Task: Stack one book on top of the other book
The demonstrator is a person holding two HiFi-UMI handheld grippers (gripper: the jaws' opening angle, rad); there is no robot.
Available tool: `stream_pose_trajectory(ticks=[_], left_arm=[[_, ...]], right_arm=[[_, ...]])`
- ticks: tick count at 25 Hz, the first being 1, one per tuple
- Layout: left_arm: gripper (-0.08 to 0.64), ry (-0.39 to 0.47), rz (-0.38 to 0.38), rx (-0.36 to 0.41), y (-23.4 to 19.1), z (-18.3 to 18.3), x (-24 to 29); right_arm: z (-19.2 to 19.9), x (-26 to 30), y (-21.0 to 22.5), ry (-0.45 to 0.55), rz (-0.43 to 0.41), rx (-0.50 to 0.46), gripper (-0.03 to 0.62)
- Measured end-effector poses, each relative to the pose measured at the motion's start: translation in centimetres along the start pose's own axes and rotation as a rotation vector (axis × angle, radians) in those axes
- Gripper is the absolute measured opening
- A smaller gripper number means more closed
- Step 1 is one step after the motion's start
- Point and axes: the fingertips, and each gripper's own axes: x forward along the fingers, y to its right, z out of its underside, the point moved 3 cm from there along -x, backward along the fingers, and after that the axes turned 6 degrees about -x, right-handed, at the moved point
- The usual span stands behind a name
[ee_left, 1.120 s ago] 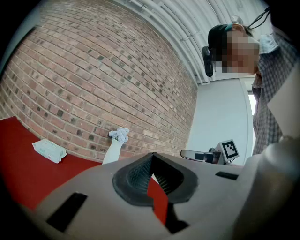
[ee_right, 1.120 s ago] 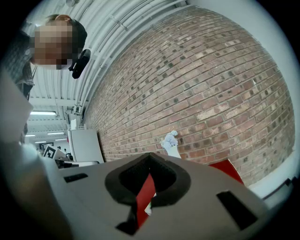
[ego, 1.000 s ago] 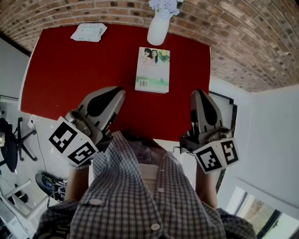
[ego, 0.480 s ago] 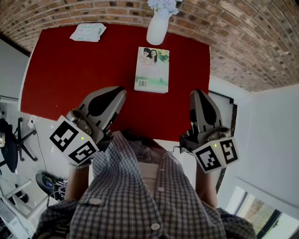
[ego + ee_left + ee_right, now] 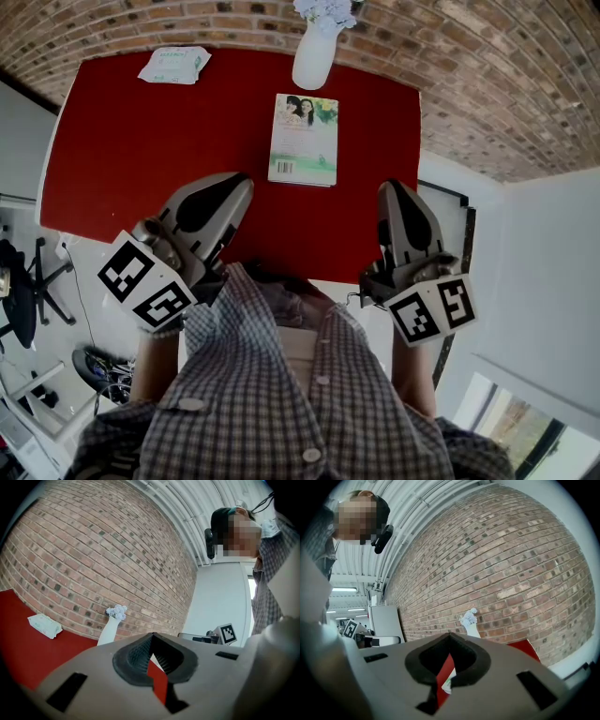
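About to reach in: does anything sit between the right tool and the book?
Nothing visible does. Only bare red table separates the right tool from the book; the white vase stands beyond the book.

Looks like a lab or office corner dressed as a set: exposed brick wall (image 5: 487, 84), red counter (image 5: 141, 141), white vase (image 5: 314, 58). Office chair (image 5: 19, 286) and loose cables (image 5: 101, 371) on the floor. Strip lights (image 5: 344, 589) and ceiling pipes (image 5: 410, 508) overhead.
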Motion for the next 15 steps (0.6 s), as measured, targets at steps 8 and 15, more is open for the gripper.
stream_pose_trajectory(ticks=[8,15], left_arm=[[0.008,-0.008,-0.001,-0.003,-0.04,0.22,-0.19],[0.008,-0.013,-0.003,0.002,0.03,0.35,-0.25]], right_arm=[[0.21,0.19,-0.3,-0.005,-0.011,0.004,0.006],[0.56,0.16,-0.47,-0.024,-0.02,-0.009,0.006]])
